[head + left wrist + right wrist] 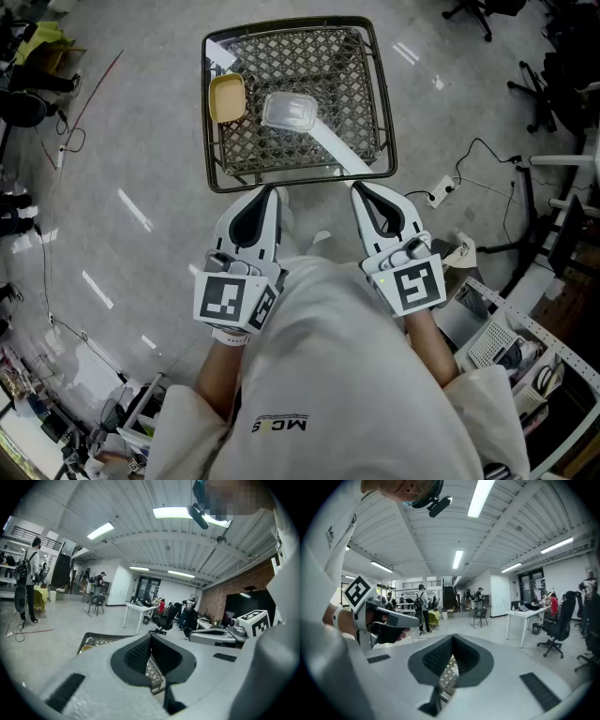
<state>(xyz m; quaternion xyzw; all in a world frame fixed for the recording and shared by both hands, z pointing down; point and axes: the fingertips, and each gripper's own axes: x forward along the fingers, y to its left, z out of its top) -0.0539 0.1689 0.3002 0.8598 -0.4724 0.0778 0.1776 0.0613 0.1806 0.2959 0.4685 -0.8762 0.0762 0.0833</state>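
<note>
A black wire basket stands on the glossy grey floor straight ahead. In it lie a shallow yellow container at the left and a clear plastic container in the middle. My left gripper points at the basket's near rim, just short of it, jaws shut with nothing between them. My right gripper is beside it at the same rim, also shut and empty. The left gripper view shows the basket past the closed tips of the left gripper. In the right gripper view the right gripper is closed, with basket mesh beneath.
A white power strip with a black cable lies right of the basket. Office chairs stand at the far right, and a cluttered shelf at the near right. Cables run along the left. People, tables and chairs stand farther off.
</note>
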